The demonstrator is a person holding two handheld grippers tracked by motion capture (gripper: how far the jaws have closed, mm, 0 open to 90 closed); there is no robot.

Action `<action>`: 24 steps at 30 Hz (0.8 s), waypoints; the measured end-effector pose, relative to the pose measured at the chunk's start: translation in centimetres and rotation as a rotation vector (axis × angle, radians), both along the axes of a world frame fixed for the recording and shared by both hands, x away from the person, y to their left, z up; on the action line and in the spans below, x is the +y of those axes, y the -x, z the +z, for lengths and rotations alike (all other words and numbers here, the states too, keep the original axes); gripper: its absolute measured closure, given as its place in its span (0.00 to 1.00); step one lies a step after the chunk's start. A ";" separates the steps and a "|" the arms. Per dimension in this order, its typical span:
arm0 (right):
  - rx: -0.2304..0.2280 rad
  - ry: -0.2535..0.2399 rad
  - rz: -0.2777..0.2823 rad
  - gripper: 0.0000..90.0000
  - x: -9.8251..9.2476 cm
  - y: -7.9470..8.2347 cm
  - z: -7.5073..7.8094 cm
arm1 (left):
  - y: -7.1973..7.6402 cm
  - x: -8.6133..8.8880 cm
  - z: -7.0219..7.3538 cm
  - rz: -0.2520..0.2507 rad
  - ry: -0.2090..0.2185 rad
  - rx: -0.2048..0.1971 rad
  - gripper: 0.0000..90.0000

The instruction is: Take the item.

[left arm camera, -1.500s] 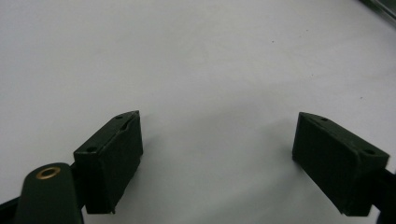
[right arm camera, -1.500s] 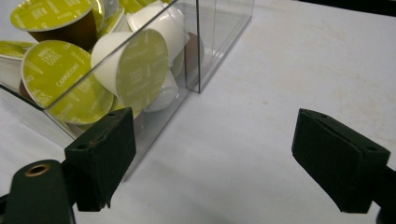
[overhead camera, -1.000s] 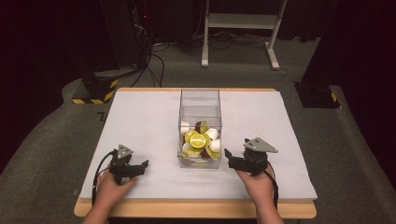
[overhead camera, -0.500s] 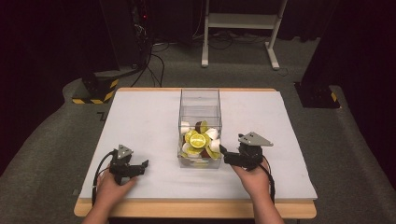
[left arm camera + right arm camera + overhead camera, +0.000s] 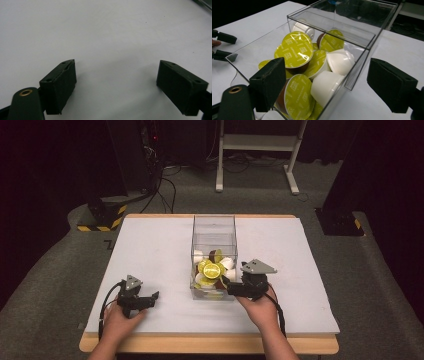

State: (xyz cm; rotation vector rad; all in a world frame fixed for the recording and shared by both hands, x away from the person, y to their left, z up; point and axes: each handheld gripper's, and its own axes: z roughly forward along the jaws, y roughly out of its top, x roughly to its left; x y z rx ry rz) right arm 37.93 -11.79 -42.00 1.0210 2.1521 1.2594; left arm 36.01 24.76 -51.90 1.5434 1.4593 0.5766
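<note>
A clear plastic box (image 5: 214,221) stands mid-table, holding several yellow-lidded and white coffee capsules (image 5: 212,270). My right gripper (image 5: 231,288) sits at the box's near right corner, pointing left. In the right gripper view its jaws (image 5: 324,75) straddle the box's right wall (image 5: 359,65), one jaw over the capsules (image 5: 295,51) and one outside. The jaws have just been closing a little but stand apart from the wall. My left gripper (image 5: 151,298) rests on the white table near the front left, open with nothing between its jaws (image 5: 116,72).
The white tabletop (image 5: 150,250) has a wooden front edge (image 5: 210,344). Behind the table stand a black rack with cables (image 5: 150,165), a white frame (image 5: 260,150) and yellow-striped bases (image 5: 102,217). The left gripper's jaws (image 5: 223,37) appear beyond the box.
My right gripper has moved left, up to the box's near right corner. The left gripper has stayed where it was.
</note>
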 end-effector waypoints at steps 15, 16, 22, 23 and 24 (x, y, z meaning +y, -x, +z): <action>0.022 0.028 0.035 0.18 2.7 -0.3 -0.6 | 0.0 0.0 0.0 0.000 0.000 0.001 0.18; 0.022 0.027 0.035 0.18 2.9 -0.3 -0.7 | 0.0 0.0 0.0 0.000 0.000 0.000 0.18; 0.022 0.042 0.048 0.18 3.9 -0.4 -0.8 | 0.0 0.0 0.0 0.002 0.004 -0.001 0.18; 0.024 0.042 0.047 0.18 4.0 -0.4 -0.8 | 0.0 0.0 0.0 0.003 0.005 -0.001 0.18; 0.023 0.046 0.051 0.19 4.2 -0.5 -0.8 | 0.0 -0.1 0.0 0.004 0.007 -0.002 0.18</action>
